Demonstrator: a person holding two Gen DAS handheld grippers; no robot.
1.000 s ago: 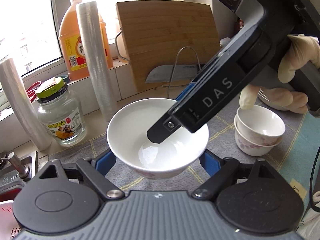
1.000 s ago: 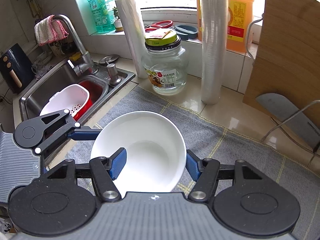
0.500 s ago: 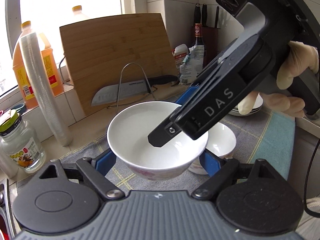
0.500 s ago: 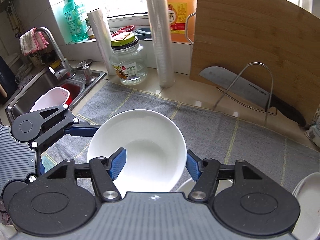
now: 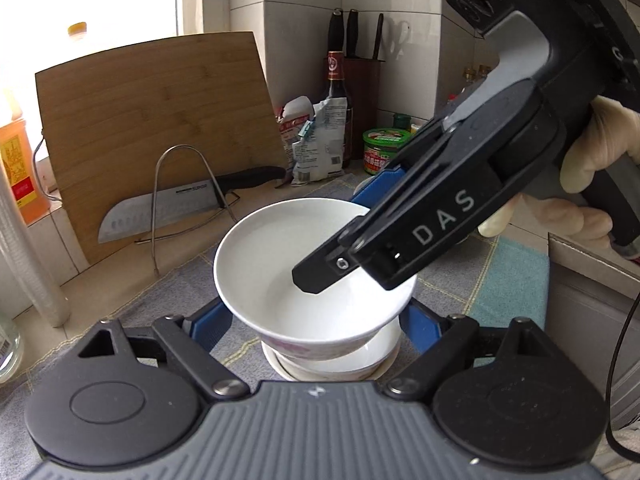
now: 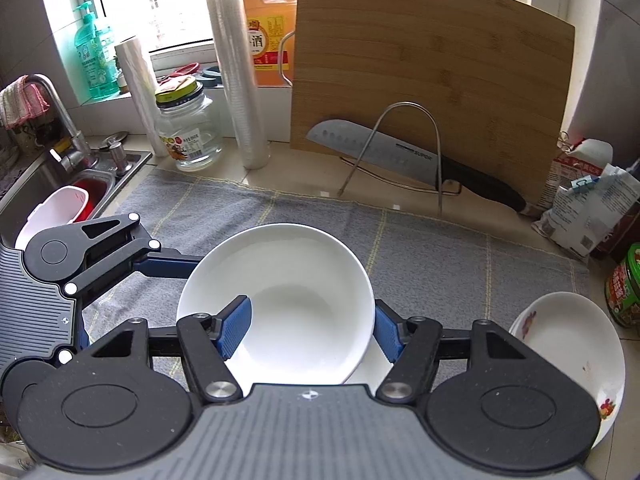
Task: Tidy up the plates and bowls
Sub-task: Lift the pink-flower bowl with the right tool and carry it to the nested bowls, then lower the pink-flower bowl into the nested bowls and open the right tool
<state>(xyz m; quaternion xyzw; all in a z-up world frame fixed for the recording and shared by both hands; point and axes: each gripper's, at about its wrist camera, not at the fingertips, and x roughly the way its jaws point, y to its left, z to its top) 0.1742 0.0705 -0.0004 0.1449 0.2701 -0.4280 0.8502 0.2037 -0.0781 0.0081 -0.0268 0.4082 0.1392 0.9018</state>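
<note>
A white bowl with a floral outside hangs just above a stack of smaller white bowls on the grey mat. My right gripper is shut on the bowl's near rim, one blue finger inside and one outside. In the left wrist view it reaches in from the right. My left gripper straddles the bowl, its blue fingers wide at both sides; whether they touch it I cannot tell.
A bamboo cutting board and a knife on a wire rack stand behind. A stack of white plates lies at the right. A glass jar, film rolls, bags, a green-lidded jar and the sink surround the mat.
Both grippers carried the white bowl to the right across the mat, from near the jar and sink to above the stacked small bowls, and lower.
</note>
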